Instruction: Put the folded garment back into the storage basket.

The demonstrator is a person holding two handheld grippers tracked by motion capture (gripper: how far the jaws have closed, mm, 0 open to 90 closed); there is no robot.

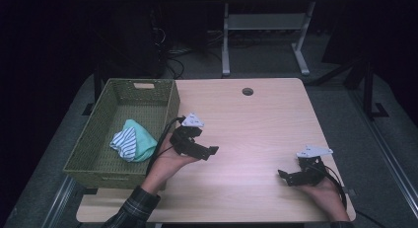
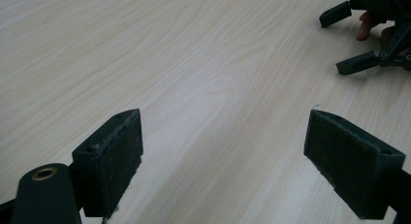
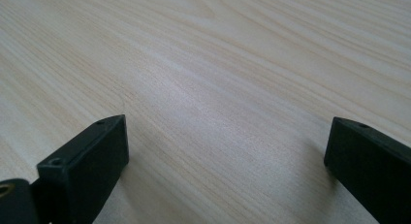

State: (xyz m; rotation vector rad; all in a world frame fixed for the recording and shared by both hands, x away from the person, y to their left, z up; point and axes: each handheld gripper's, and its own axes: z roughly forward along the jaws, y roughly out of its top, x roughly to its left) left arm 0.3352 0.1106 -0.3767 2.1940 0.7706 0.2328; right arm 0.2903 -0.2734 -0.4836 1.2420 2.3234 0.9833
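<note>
Left gripper (image 1: 209, 151) and right gripper (image 1: 285, 176) — jaws spread, holding nothing — near the basket (image 1: 98, 139) holding 2 cloths (image 1: 132, 140).

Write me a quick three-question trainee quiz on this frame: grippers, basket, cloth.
1. True or false: the left gripper is shut on the striped cloth.
2. Where do the striped cloth and the mint green cloth lie? A) on the bare table B) inside the green basket C) between the right gripper's jaws
3. Fill in: in the right gripper view, the right gripper has its jaws apart with only bare ____ tabletop between them.

Key
1. False: its jaws stand apart over bare wood, beside the basket.
2. B.
3. Wood.
</note>
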